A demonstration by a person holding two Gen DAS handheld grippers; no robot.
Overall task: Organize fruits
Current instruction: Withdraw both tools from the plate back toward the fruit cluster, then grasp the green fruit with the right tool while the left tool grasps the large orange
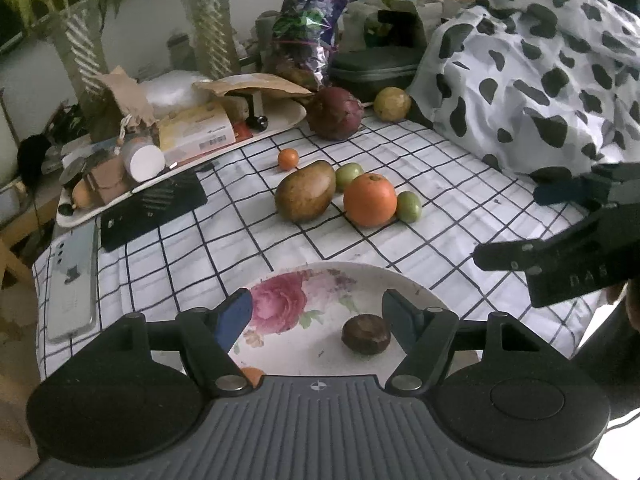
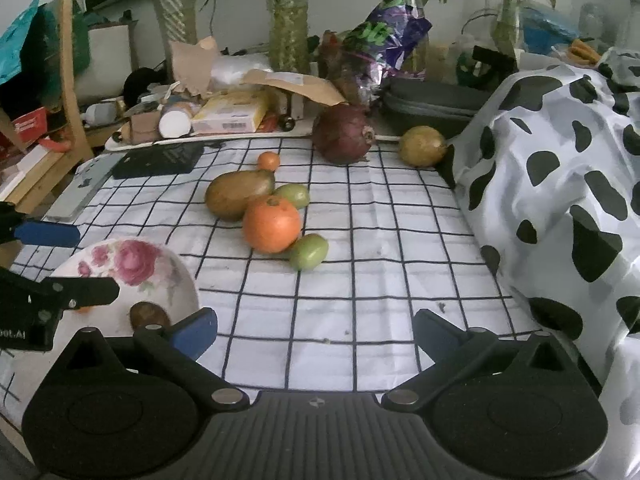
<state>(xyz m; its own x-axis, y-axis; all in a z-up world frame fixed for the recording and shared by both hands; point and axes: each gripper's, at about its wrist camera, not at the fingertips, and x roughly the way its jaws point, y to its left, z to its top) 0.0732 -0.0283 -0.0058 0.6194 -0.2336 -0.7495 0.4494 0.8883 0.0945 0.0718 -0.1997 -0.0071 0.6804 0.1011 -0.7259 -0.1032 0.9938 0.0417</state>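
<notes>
My left gripper (image 1: 318, 316) is open above a flowered plate (image 1: 372, 280). A dark brown fruit (image 1: 366, 334) lies on the plate beside the right finger, not gripped. On the checked cloth sit a mango (image 1: 306, 196), an orange (image 1: 370, 200), two green fruits (image 1: 349, 176) (image 1: 409, 206) and a small orange fruit (image 1: 288, 159). Farther back are a dark red round fruit (image 1: 335, 114) and a yellowish one (image 1: 392, 103). My right gripper (image 2: 316, 332) hovers open over bare cloth, right of the plate (image 2: 176, 276), with the orange (image 2: 272, 224) ahead.
A long white tray (image 1: 280, 128) of clutter runs along the back left. In front of it lie a phone (image 1: 72, 276) and a black flat pad (image 1: 154, 204). A cow-patterned cloth heap (image 1: 540, 80) fills the right side, with a black case (image 1: 372, 68) behind.
</notes>
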